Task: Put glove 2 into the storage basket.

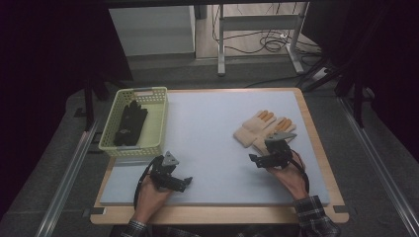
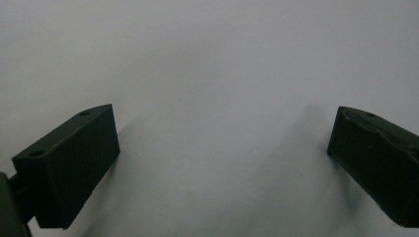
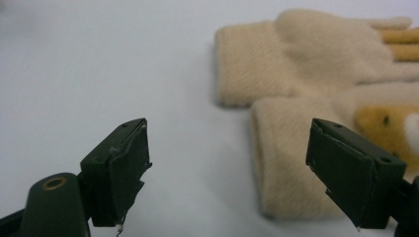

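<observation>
Two cream knitted gloves [image 1: 259, 129] with orange fingertips lie side by side on the right half of the pale mat [image 1: 207, 143]. In the right gripper view the nearer glove's cuff [image 3: 281, 163] sits just ahead of the jaws, which stand wide apart over it, and the second glove [image 3: 306, 54] lies beyond. My right gripper [image 1: 257, 159] hovers at the gloves' near edge, open and empty. My left gripper [image 1: 184, 182] rests low over bare mat at the front left, open, with nothing between its jaws [image 2: 222, 163]. A black glove [image 1: 129, 123] lies in the yellow-green basket [image 1: 157, 104].
The basket stands at the mat's back left corner. The mat lies on a wooden tabletop [image 1: 316, 143] whose edge runs close behind the cream gloves. A table frame and cables [image 1: 269, 39] stand on the floor beyond.
</observation>
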`<state>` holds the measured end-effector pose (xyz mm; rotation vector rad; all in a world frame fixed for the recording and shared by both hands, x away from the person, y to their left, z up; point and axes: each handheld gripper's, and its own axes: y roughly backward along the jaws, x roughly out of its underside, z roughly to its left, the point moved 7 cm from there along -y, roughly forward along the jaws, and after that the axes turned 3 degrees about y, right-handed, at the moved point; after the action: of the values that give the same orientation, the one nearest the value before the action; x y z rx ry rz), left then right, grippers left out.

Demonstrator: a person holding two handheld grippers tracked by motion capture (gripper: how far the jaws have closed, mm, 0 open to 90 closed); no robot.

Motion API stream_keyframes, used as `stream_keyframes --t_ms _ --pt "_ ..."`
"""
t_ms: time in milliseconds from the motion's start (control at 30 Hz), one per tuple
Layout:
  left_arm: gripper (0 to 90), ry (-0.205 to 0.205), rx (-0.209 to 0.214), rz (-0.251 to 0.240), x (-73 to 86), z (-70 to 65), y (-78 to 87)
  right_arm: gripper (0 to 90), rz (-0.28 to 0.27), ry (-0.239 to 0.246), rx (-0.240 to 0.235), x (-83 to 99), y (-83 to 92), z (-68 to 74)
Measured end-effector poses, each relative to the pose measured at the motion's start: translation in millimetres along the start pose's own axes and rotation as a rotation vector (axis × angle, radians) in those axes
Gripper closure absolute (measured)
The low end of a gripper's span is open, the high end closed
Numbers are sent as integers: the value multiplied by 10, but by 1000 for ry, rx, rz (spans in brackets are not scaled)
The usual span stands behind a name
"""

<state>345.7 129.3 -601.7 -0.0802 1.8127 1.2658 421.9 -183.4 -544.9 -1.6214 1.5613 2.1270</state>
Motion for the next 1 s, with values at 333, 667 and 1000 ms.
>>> stream_keyframes --t_ms 333,667,1000 --pt "0 -1 1 2 1 3 1 231 1 -11 61 -296 -208 -368" --pt "0 -3 2 4 2 5 2 324 24 -48 106 -480 -473 -687" --pt "0 -3 2 4 2 6 2 233 70 -85 100 -521 -831 -793"
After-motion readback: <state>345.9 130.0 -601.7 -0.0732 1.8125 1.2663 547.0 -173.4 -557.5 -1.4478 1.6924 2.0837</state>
